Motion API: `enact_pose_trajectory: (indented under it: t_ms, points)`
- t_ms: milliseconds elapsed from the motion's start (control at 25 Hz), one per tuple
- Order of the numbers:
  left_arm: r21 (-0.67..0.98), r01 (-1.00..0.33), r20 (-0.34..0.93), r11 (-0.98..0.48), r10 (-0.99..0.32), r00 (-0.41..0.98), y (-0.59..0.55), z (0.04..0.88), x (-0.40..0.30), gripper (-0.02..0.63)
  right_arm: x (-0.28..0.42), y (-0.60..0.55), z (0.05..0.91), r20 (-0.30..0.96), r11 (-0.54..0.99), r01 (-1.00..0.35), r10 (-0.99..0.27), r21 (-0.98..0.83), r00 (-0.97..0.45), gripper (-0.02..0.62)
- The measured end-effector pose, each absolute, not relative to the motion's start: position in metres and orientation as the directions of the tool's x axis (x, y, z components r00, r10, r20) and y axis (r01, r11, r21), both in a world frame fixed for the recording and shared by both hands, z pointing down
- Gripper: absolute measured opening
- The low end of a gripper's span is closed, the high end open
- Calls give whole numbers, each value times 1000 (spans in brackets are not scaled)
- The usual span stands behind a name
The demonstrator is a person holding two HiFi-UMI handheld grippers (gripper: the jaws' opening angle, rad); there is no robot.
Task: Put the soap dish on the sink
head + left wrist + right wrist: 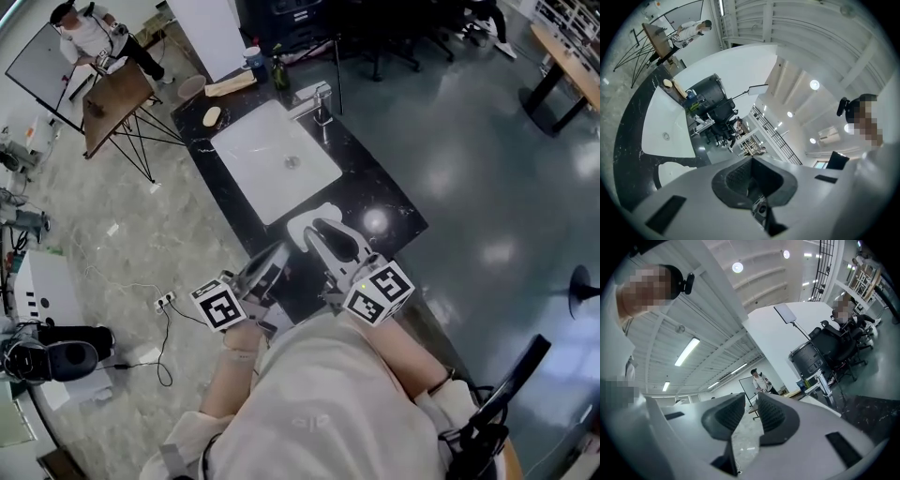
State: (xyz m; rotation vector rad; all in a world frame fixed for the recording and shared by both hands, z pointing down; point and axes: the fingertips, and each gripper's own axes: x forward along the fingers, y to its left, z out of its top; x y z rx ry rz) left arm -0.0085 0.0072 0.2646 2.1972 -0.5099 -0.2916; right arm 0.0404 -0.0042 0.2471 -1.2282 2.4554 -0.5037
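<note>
Soap dish point(298, 223): white, rounded, lying flat on black counter point(380, 202), just beside near edge of basin point(272, 155), on the side away from faucet point(317, 98). Shows again low and left in the left gripper view point(670, 172), between basin and camera. Long axis judged to run across the counter, roughly parallel to the basin's near edge; partly covered in the head view, so read with caution. No handle or spout, hence no clear pointing end.

Right gripper point(317, 232): the nearer of the two, tips overlapping the dish's near part in the head view; contact or clearance cannot be told. Jaws a narrow gap apart point(751, 399), with only floor and room showing between the pads, so nothing held.

Left gripper point(279, 253): just beside the dish on its left, tips short of it, jaws fully together point(751, 164) on nothing.

Dish lies ahead of both grippers, towards the basin. Judged as already set down at the sink; any re-grip falls most readily to the right gripper, closing across the short axis.
</note>
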Motion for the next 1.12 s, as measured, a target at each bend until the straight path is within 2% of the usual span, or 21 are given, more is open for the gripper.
enact_pose_trajectory:
  t_ms: [280,1120]
  points:
    - [797,-228,-27,-559,-410,912,11,275,6,8,51,-4,268,-101,515,-727,-841,-453,-532,94]
    - [806,-214,0,-552,-362,932,11,280,14,11,55,-6,269,-89,496,-724,-848,-479,-522,94]
